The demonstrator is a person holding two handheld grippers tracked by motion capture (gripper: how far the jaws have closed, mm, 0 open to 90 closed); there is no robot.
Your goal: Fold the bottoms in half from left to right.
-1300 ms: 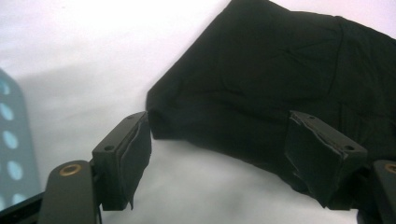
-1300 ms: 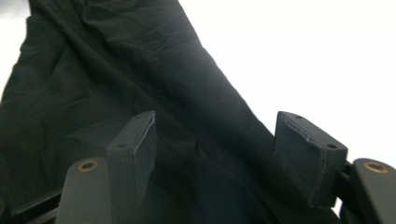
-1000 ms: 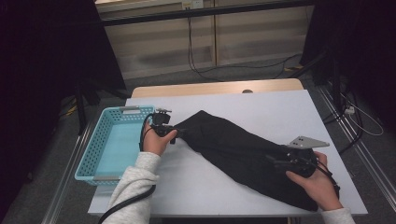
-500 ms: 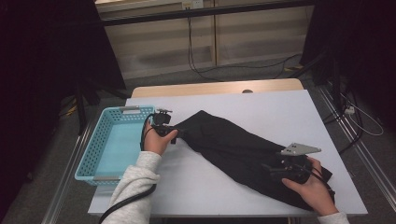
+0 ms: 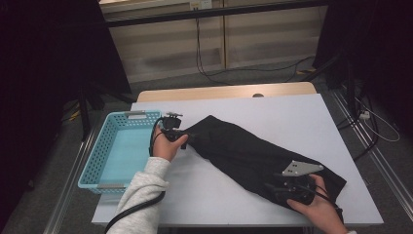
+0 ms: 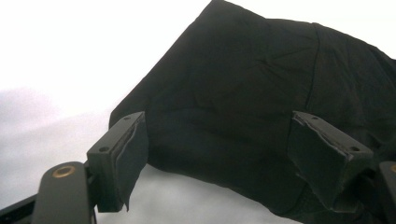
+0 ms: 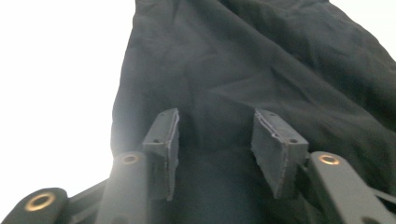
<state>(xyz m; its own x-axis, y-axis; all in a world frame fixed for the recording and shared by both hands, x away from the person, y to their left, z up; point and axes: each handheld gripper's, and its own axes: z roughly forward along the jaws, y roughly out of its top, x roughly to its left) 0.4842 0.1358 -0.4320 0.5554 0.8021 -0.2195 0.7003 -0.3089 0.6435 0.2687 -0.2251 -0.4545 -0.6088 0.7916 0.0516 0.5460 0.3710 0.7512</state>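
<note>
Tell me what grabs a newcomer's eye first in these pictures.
A long black cloth garment lies slantwise across the white tabletop, from centre-left to the near right corner. A hand-held tool works at each end: the left tool at the far-left tip with its jaws wide apart, the right tool over the near-right end, its jaws just closing with cloth between them. A light blue plastic mesh basket sits at the table's left edge.

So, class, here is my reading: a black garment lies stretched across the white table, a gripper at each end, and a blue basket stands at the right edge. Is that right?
Not quite. The high view shows the blue basket at the table's left edge, beside the left gripper. The black garment does lie stretched between that one and the right gripper.
</note>
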